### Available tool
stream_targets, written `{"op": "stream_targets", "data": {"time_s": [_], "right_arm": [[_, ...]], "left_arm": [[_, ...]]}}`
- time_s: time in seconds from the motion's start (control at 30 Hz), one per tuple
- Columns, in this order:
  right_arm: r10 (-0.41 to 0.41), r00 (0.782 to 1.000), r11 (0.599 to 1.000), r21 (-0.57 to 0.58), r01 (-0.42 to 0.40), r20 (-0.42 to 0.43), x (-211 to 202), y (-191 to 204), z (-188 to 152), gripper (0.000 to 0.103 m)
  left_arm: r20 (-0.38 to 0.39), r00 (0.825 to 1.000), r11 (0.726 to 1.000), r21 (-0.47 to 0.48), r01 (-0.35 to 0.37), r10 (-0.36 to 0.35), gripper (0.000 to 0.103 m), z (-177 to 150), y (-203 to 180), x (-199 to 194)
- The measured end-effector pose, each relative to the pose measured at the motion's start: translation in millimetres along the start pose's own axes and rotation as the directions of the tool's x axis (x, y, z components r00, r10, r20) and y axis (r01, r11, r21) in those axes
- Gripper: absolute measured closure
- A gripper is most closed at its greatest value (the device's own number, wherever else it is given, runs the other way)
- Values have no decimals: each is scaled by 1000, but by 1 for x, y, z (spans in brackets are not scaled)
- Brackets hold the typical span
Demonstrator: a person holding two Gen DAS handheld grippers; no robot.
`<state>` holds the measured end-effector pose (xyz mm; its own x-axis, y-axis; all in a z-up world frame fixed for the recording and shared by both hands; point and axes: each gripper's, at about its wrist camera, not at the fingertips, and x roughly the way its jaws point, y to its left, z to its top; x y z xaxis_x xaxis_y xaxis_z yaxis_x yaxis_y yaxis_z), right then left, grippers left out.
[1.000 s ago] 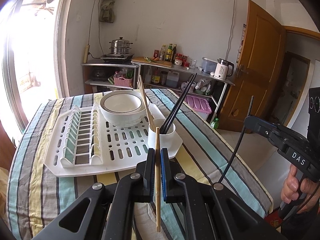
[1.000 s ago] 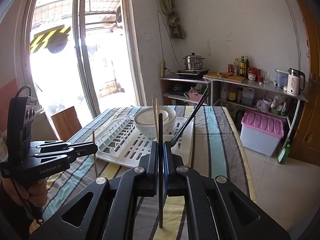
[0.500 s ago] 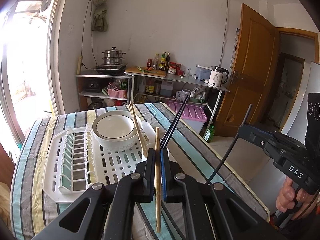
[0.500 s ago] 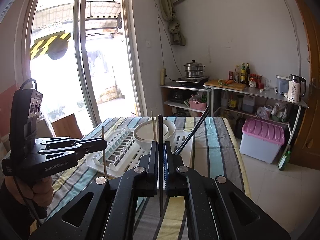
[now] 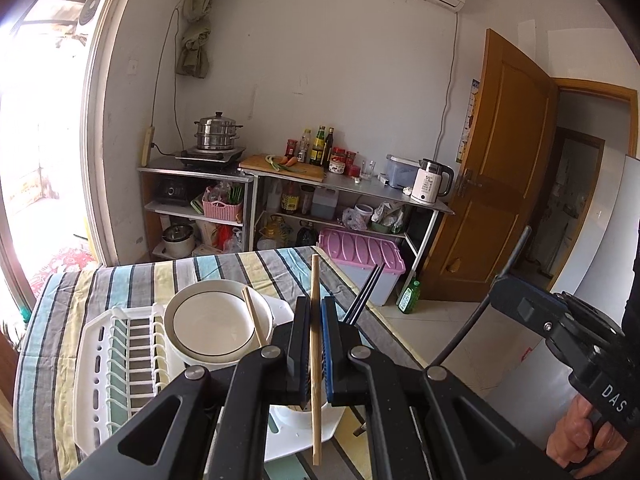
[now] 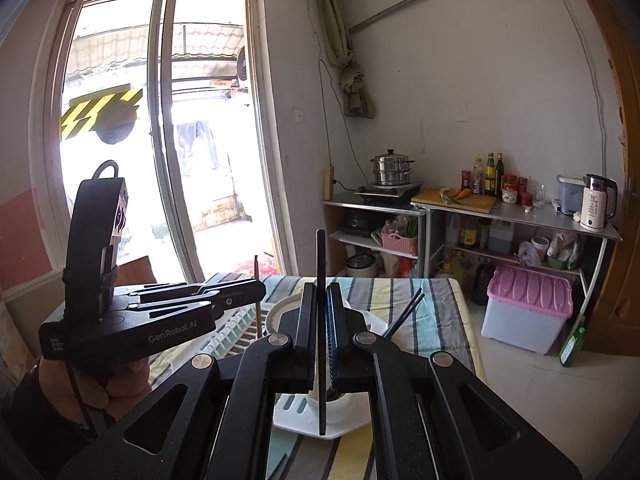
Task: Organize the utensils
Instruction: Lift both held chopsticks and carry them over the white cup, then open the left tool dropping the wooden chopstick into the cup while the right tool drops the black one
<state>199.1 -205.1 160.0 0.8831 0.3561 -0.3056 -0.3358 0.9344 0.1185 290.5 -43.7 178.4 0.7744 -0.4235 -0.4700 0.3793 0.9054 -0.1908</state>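
Nearest the left wrist camera, the left gripper [image 5: 315,344] is clamped on a wooden chopstick [image 5: 315,320], which is held upright between the pads at about mid-length, so that both ends stay free and the lower tip can be steered. In the right wrist view the right gripper [image 6: 322,344] is likewise closed on a black chopstick [image 6: 321,280], pinched upright in the same way. Both sticks are judged to be carried above the table rather than resting on anything.

Just beyond the jaws, a white dish rack [image 5: 96,352] lies on the striped tablecloth [image 5: 48,304]. Near its right end a white cup-like holder [image 6: 340,402] is partly hidden behind the grippers; two black chopsticks [image 5: 366,294] lean out of that spot to the right, and another wooden chopstick [image 5: 252,318] leans to the left, against a white bowl [image 5: 212,324]. The held pieces are probably meant to be sorted as matching pairs.

Farther off, against the far wall, metal shelves [image 5: 348,192] carry a steamer pot [image 5: 218,132] and a kettle [image 5: 430,182].
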Motion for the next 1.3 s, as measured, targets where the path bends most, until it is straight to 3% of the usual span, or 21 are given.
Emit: {"op": "stream_targets", "data": {"time_s": [0.23,0.47,0.93,1.3], "right_arm": [[2,1000,1000,6,-3,17,16,-3,13,99],[0,1000,1000,15,-1,8,37,-8,14,99],[-14,995,997,70,20,-98,82,-33,-14,99],[-38,989,994,97,52,-143,92,-46,-27,99]], "left_arm": [[30,1000,1000,-20,-3,4,98,23,12,24],[28,1000,999,-37,3,-2,98,25,24,54],[-37,999,997,-82,-12,9,98,-15,48,99],[-83,996,995,-88,-50,43,98,-37,56,113]]}}
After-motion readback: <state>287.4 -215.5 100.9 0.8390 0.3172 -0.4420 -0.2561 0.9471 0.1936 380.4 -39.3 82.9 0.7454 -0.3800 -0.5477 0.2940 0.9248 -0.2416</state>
